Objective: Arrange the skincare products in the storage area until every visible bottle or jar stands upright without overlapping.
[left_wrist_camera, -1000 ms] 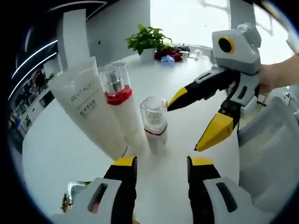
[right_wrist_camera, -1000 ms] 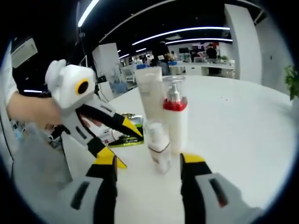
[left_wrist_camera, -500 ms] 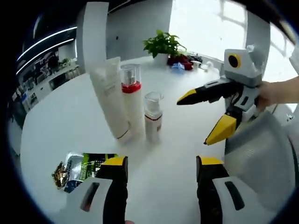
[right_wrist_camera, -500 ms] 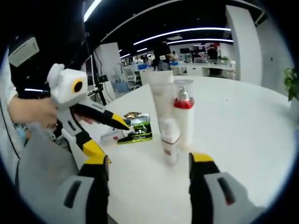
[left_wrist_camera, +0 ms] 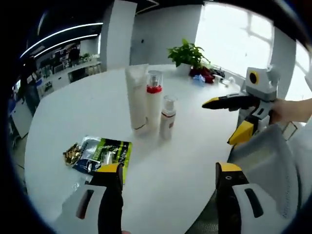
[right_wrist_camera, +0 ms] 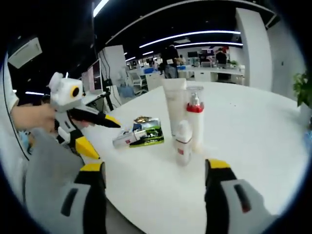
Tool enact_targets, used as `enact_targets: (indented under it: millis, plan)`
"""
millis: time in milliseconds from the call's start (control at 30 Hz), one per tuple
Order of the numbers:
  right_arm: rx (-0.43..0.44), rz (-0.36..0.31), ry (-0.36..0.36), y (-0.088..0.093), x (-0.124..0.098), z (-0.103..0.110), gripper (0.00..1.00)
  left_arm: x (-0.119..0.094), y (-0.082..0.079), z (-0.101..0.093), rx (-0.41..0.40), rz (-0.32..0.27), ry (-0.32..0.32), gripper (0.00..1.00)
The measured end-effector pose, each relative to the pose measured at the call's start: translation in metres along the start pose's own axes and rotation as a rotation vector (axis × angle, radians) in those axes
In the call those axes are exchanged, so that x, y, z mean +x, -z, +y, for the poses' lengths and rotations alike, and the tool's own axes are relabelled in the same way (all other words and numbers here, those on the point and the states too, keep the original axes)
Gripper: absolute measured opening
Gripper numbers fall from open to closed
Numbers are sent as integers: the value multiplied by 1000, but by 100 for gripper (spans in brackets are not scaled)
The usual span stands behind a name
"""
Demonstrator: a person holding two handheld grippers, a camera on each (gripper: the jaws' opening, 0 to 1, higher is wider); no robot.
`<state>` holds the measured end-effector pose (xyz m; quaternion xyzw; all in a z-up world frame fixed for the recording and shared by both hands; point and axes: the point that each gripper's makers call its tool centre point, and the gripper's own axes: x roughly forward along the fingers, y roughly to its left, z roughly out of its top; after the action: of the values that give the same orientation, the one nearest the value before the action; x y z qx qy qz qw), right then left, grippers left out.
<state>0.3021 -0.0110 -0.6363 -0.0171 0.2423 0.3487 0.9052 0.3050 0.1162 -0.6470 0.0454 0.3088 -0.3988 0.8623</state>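
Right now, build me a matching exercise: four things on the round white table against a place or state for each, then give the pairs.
Things:
1. tall white squeeze tube
2. red-collared pump bottle
3. short white pump bottle
4. green-and-black foil sachets

Descriptions:
A. lying flat
B. upright, middle of the row
C. upright, lowest of the three
D. upright on its cap

Pairs: 1-D, 2-B, 3-C, 4-A

We are finding no readable lettering: the print on the white tube (left_wrist_camera: 137, 100) at twelve o'clock and on the green sachets (left_wrist_camera: 109, 153) is blurring beyond legibility.
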Motion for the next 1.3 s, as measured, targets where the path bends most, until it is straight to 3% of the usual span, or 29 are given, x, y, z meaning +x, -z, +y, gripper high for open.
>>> enact_targets:
  millis: [300, 733, 1067, 1300]
  plan:
    - [14, -4, 2, 5, -8, 3, 87, -23, 2, 7, -115, -66, -52, 87]
    - [11, -20, 10, 2, -21, 10, 89, -39, 19, 4, -148, -60, -88, 96]
    - [-1, -24, 24, 4, -24, 9, 89, -47, 28, 3, -177, -48, -117, 97]
    - [-4, -20, 26, 6, -23, 8, 88, -47, 27, 13, -174, -33, -150, 97]
